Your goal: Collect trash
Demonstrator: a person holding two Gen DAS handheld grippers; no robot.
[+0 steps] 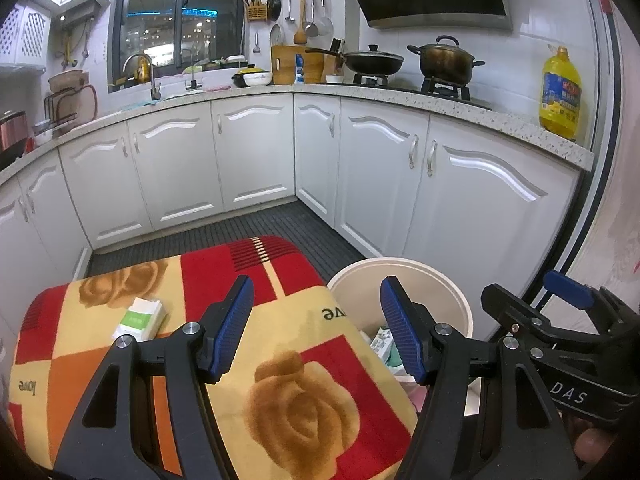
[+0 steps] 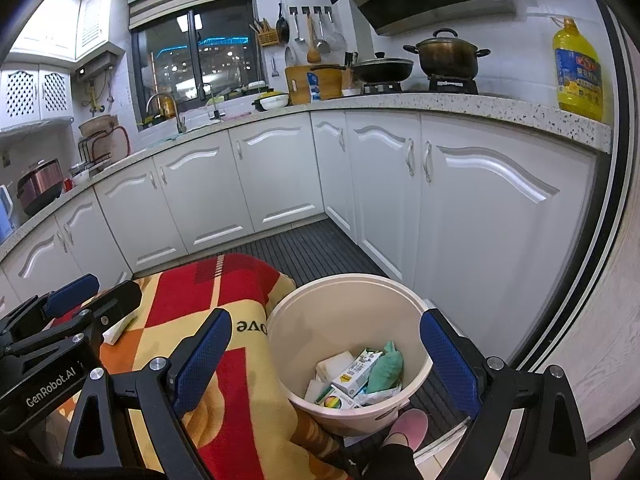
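A cream trash bin (image 2: 280,344) stands on the floor to the right of a blanket-covered table (image 1: 304,344). It holds several pieces of trash: a milk carton (image 2: 358,370), a green wad (image 2: 386,366) and white packets. A white and green tissue pack (image 1: 140,318) lies on the blanket at the left. My left gripper (image 1: 316,332) is open and empty above the blanket's right part, the pack to its left. My right gripper (image 2: 326,360) is open and empty above the bin. The bin also shows in the left wrist view (image 1: 452,292).
White kitchen cabinets (image 1: 256,152) wrap around behind, under a speckled counter with a wok (image 1: 374,62), a pot (image 1: 446,60) and a yellow oil jug (image 1: 560,94). Dark ribbed floor mat (image 1: 288,224) lies beyond the table. A pink slipper (image 2: 408,424) is beside the bin.
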